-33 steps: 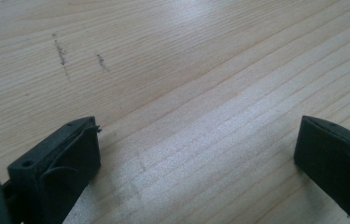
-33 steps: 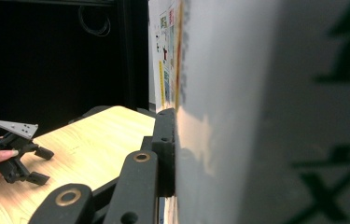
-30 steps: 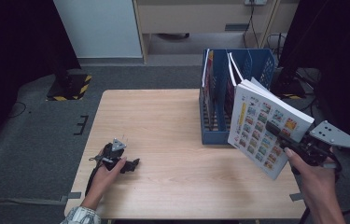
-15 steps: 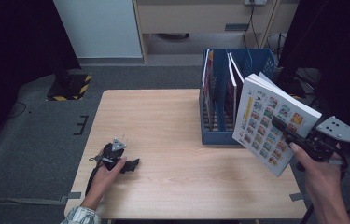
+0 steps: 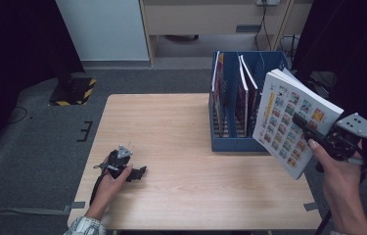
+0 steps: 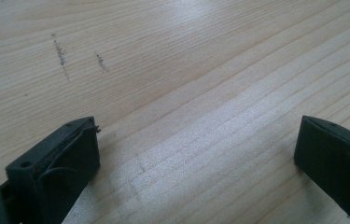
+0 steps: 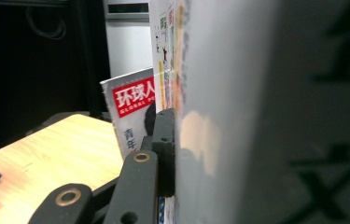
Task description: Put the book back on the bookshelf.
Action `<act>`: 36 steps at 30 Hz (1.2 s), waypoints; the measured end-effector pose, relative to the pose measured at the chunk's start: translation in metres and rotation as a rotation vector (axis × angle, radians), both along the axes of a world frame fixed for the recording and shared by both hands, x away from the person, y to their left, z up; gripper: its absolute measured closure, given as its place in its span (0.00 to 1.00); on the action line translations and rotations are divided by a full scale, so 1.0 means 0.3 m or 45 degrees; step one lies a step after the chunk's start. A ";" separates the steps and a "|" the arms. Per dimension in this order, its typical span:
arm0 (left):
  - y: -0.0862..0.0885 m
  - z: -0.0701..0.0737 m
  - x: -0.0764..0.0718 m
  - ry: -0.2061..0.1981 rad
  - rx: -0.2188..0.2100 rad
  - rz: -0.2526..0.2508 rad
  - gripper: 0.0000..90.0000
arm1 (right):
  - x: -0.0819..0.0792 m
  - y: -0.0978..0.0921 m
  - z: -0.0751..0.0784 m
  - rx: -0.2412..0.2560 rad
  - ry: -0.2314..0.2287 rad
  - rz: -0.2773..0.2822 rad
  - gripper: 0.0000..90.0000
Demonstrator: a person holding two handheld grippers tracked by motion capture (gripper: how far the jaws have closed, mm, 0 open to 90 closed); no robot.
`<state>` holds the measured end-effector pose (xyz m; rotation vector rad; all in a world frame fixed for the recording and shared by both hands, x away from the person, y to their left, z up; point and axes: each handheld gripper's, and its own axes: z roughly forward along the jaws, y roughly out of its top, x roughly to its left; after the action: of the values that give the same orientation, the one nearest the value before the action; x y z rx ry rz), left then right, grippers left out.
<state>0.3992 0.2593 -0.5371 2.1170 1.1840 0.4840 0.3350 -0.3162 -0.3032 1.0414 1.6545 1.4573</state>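
Observation:
A thick white book point(image 5: 291, 116) with a grid of small coloured pictures on its cover is held tilted in the air to the right of the blue file rack point(image 5: 230, 143). My right gripper point(image 5: 304, 123) is shut on the book, one black jaw pressed flat on the cover point(image 7: 238, 116). In the right gripper view a magazine point(image 7: 133, 112) with a red title block stands behind that jaw. My left gripper point(image 5: 139, 172) rests on the wooden table point(image 5: 171, 122) near its front left, held by a hand. Its jaws stand wide apart over bare wood point(image 6: 196, 140).
The blue file rack holds several upright magazines point(image 5: 242, 93) in its slots at the table's right side. A white cabinet point(image 5: 105, 27) and a wooden shelf unit point(image 5: 205, 19) stand beyond the table. A black-and-yellow striped base point(image 5: 73, 90) sits on the grey floor at left.
My right gripper has lifted the book higher and carried it slightly to the right. The left gripper and hand have stayed in place.

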 end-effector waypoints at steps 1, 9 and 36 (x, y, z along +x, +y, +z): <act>0.000 0.000 0.000 0.000 0.000 0.000 0.00 | 0.007 0.000 0.003 -0.005 0.002 -0.009 0.82; 0.000 0.000 0.000 0.000 0.000 0.000 0.00 | 0.054 0.003 0.018 -0.037 0.011 -0.071 0.82; 0.000 0.000 0.000 0.000 -0.001 0.000 0.00 | 0.170 0.016 0.035 -0.034 0.026 -0.198 0.82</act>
<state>0.3994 0.2592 -0.5372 2.1164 1.1843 0.4839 0.3861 -0.3113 -0.2926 1.1467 1.5662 1.3243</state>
